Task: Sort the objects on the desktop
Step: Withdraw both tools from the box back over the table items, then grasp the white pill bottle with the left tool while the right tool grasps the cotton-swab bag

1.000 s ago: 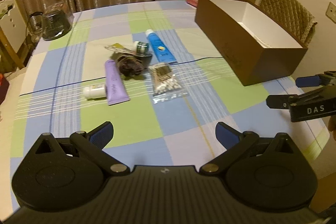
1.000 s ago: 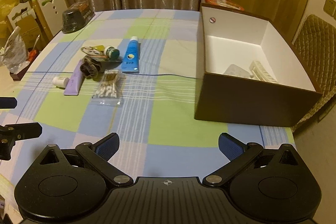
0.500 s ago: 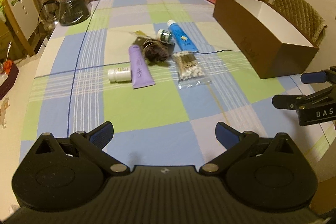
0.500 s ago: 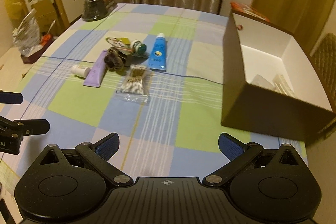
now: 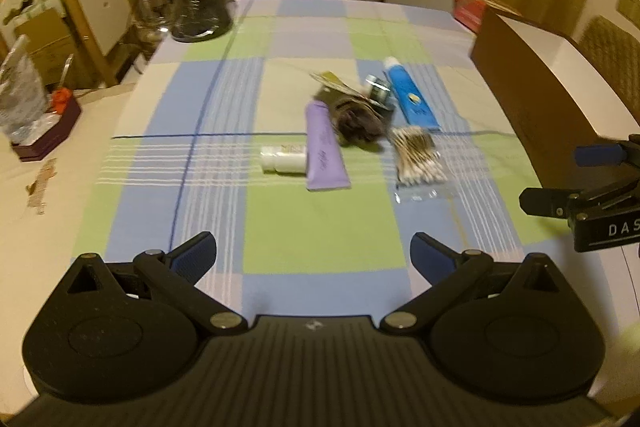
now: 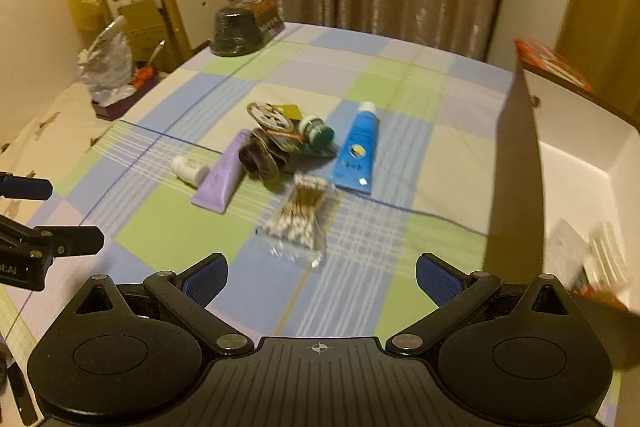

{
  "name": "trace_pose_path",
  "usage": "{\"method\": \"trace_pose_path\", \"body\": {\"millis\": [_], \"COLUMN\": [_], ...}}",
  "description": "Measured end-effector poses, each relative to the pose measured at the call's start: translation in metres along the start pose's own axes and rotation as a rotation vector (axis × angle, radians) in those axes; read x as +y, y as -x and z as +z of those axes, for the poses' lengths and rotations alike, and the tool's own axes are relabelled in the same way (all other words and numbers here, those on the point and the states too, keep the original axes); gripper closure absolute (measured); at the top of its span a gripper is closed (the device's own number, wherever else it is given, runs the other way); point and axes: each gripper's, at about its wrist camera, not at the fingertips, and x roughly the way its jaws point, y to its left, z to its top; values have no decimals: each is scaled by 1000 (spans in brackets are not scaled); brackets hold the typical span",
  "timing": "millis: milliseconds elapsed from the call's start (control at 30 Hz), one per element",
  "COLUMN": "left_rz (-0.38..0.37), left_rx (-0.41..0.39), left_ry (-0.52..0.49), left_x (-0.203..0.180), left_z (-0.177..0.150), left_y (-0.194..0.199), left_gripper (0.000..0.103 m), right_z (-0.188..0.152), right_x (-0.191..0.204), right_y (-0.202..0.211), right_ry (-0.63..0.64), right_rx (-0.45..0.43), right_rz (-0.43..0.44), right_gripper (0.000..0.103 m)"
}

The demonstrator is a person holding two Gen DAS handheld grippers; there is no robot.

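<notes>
**Checked cloth, small toiletries clustered ahead of two empty grippers**

Blue, green and lilac checked tablecloth (image 5: 320, 227) covers the table. Both grippers above it, nothing between the fingers of either.

Left gripper (image 5: 314, 253): fingers spread wide, blue pads facing in. Right gripper (image 6: 320, 277): same, spread wide. Each shows at the edge of the other's view, side-on.

The pile lies ahead of both grippers, nearer centre for the left one, slightly left of centre for the right.
- Bag of cotton swabs (image 6: 298, 219): closest item to the right gripper, straight ahead of it; ahead and to the right for the left gripper.
- Purple tube (image 5: 325, 153): lying flat, with a small white bottle (image 5: 282, 159) touching its left side.
- Dark brown hair tie (image 6: 260, 159): bunched beyond the purple tube, against it.
- Blue tube (image 6: 358, 151): white cap pointing away, on the right side of the pile.
- Small green-capped bottle (image 6: 316, 131): just left of the blue tube, lying on a dark card.
- Round-printed card (image 6: 270, 115): farthest of the pile.

Brown box (image 6: 516, 187), white inside, open top, to the right of both grippers; pale items at its bottom, blurred.

Far left corner of the table: dark wrapped bowl (image 6: 242, 27).
</notes>
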Motion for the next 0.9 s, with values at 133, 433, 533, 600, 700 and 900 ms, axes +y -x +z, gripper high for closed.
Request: {"method": "trace_pose_path", "body": {"millis": [133, 433, 533, 600, 700, 900], "left_rz": [45, 59, 17, -5, -32, -59], "left_rx": [-6, 21, 25, 27, 43, 57], "left_ry": [28, 14, 6, -21, -42, -59], "left_x": [-2, 5, 10, 12, 17, 27], "left_z": [4, 14, 21, 25, 31, 39], "left_y": [1, -19, -29, -35, -49, -77], "left_gripper": [2, 2, 2, 2, 2, 2], "right_z": [7, 10, 11, 12, 16, 19], "right_x": [-2, -5, -3, -1, 2, 3], "right_y": [-9, -33, -38, -42, -49, -62], "right_ry": [32, -17, -46, -62, -87, -111], "right_rx": [-8, 30, 45, 55, 68, 85], "right_rz": [49, 23, 7, -16, -43, -84], "right_gripper": [0, 1, 1, 1, 1, 1]}}
